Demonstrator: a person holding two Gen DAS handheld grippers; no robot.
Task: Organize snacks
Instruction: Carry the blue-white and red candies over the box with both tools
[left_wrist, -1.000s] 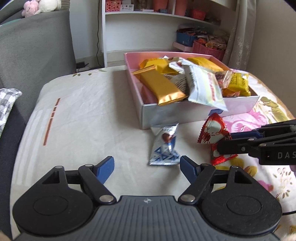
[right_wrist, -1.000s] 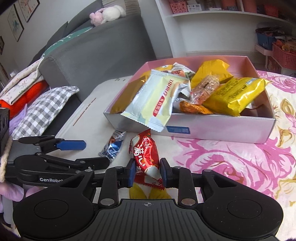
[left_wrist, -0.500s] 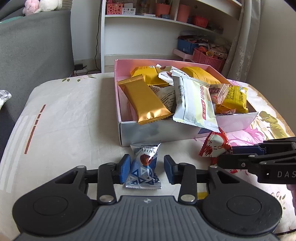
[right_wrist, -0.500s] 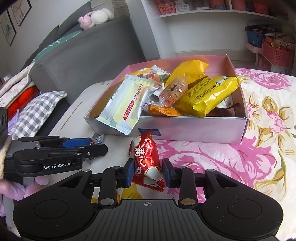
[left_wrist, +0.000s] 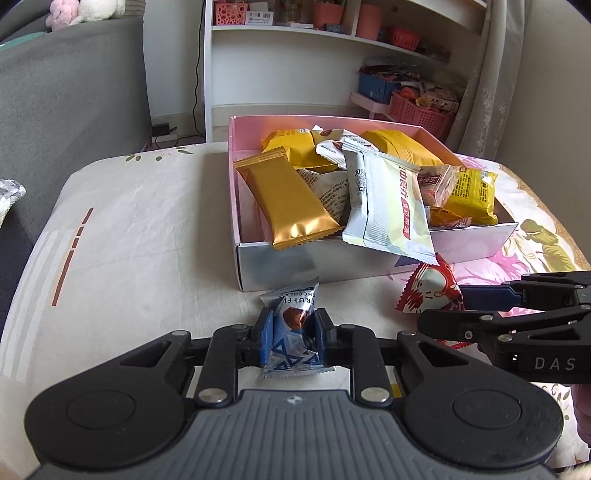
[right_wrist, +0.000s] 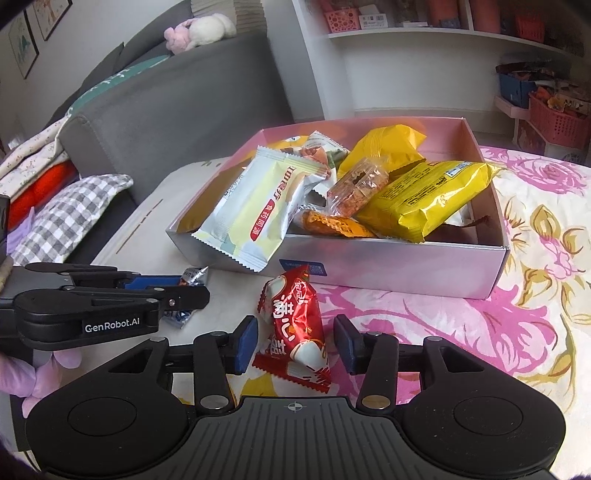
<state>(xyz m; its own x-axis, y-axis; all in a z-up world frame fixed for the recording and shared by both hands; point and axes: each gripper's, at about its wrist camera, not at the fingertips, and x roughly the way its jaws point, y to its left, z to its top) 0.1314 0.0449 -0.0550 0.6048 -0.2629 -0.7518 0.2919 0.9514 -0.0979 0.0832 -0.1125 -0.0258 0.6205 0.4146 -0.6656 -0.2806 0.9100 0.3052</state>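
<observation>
- Pink box (left_wrist: 369, 264) already piled with snack packs; 2 left on the bedcover, just in front of it.
- Left gripper (left_wrist: 293, 334) clamped on the blue truffle packet (left_wrist: 291, 317), not lifted.
- Right gripper (right_wrist: 293, 343) jaws opening; red packet (right_wrist: 295, 325) lies loose between them.

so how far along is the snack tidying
Done: most snacks already sit piled in the pink box. In hand: the left gripper is shut on the blue chocolate. Left: the red snack lies loose between the right gripper's opening jaws, and both packets are still outside the box.
</observation>
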